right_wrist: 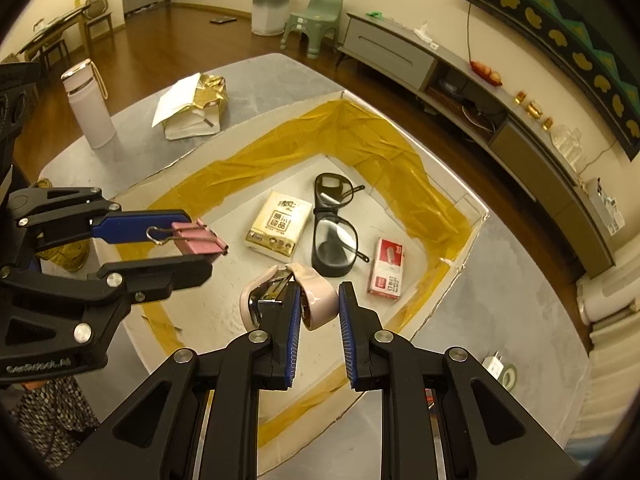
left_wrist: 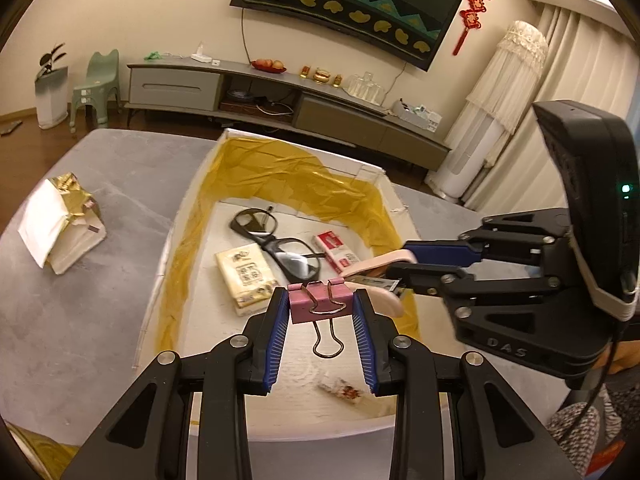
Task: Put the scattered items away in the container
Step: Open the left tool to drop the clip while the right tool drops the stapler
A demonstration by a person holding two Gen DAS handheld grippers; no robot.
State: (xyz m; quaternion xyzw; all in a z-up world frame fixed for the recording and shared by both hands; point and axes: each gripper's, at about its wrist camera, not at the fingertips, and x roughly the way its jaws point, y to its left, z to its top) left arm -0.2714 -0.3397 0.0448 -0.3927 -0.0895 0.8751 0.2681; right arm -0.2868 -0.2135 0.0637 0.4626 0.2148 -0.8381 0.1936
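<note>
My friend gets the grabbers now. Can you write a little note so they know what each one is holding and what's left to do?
Left gripper: shut on the pink binder clip, held over the box.
Right gripper: holds the pink stapler between its fingers, also over the box.
Already in the box: glasses, tissue pack, red staple box, and a small wrapped item.
Left to do: let go of the clip and the stapler into the box.
The gold-and-white bag and the bottle stand on the table outside it; whether they belong inside is unclear.
</note>
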